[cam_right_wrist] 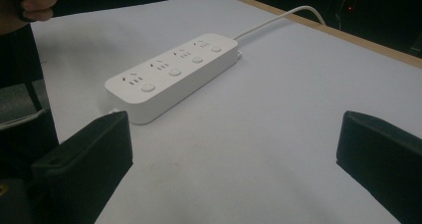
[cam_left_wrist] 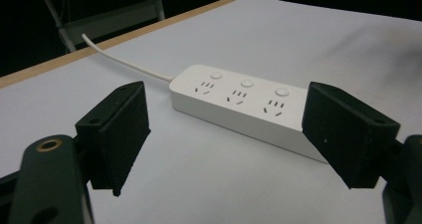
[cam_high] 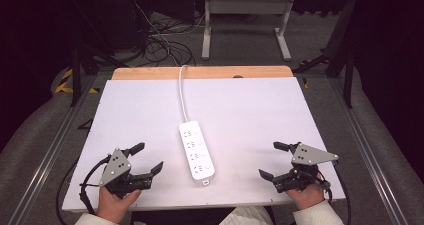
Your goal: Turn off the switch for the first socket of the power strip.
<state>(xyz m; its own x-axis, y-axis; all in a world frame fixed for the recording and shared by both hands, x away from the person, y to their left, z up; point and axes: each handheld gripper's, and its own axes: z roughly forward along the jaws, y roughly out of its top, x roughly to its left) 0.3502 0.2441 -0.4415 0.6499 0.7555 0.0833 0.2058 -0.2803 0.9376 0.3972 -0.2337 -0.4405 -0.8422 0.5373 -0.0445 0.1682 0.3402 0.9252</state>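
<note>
A white power strip [cam_high: 197, 151] with several sockets and round buttons lies lengthwise in the middle of the white table top [cam_high: 250, 110]. Its white cable [cam_high: 182, 92] runs away over the far edge. My left gripper [cam_high: 148, 157] rests near the front left corner, jaws wide open and empty, pointing toward the strip [cam_left_wrist: 239, 107]. My right gripper [cam_high: 273, 160] rests near the front right corner, also open and empty, with the strip [cam_right_wrist: 174, 74] ahead of it to its left. Both grippers are a hand's width from the strip.
A wooden strip [cam_high: 200, 73] borders the table's far edge. Beyond it stand a white metal frame [cam_high: 245, 20] and loose black cables [cam_high: 160, 47] on the floor. Metal rails [cam_high: 55, 145] run along both sides of the table.
</note>
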